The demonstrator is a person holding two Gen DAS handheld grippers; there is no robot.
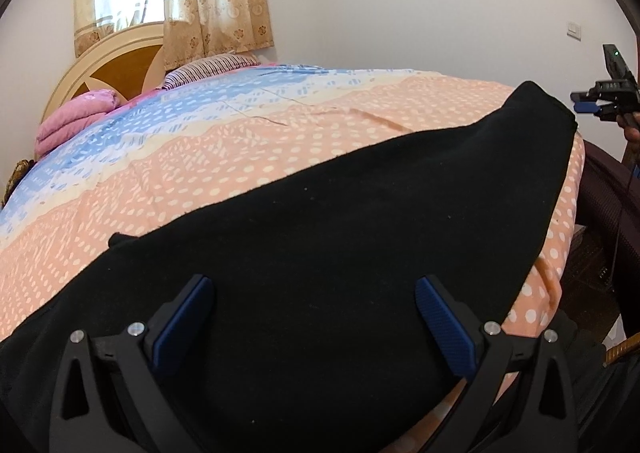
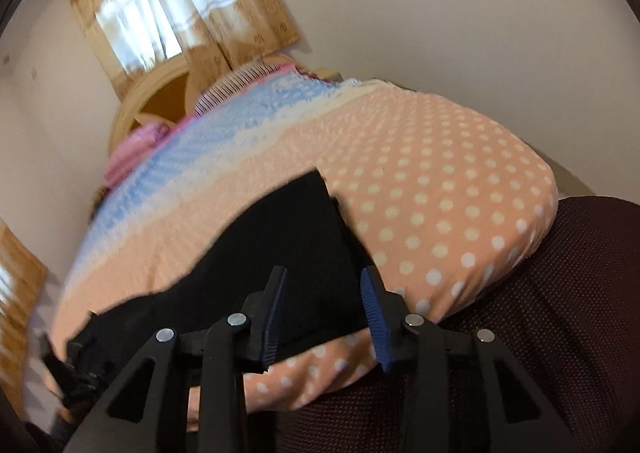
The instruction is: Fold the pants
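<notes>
I've got the black soft-fabric pants (image 1: 340, 221) lying flat along the near edge of the bed w/ the peach polka-dot and blue sheet (image 1: 248, 157), long axis running along that edge, far end reaching toward the bed's right corner. Looks light, limp, prob. non-slip knit; it'll sag, so I'd pinch at an end's corners or hem, not mid-cloth. Left gripper (image 1: 316, 317) hovers wide open over the fabric; right gripper (image 2: 324, 313) is partly open, nothing clamped btw its pads.

Far of the black pants (image 1: 340, 221) the bedspread (image 1: 280, 133) lies bare for my fingers; pink folded blankets (image 1: 76, 117) and headboard (image 1: 116, 65) block the far left.
</notes>
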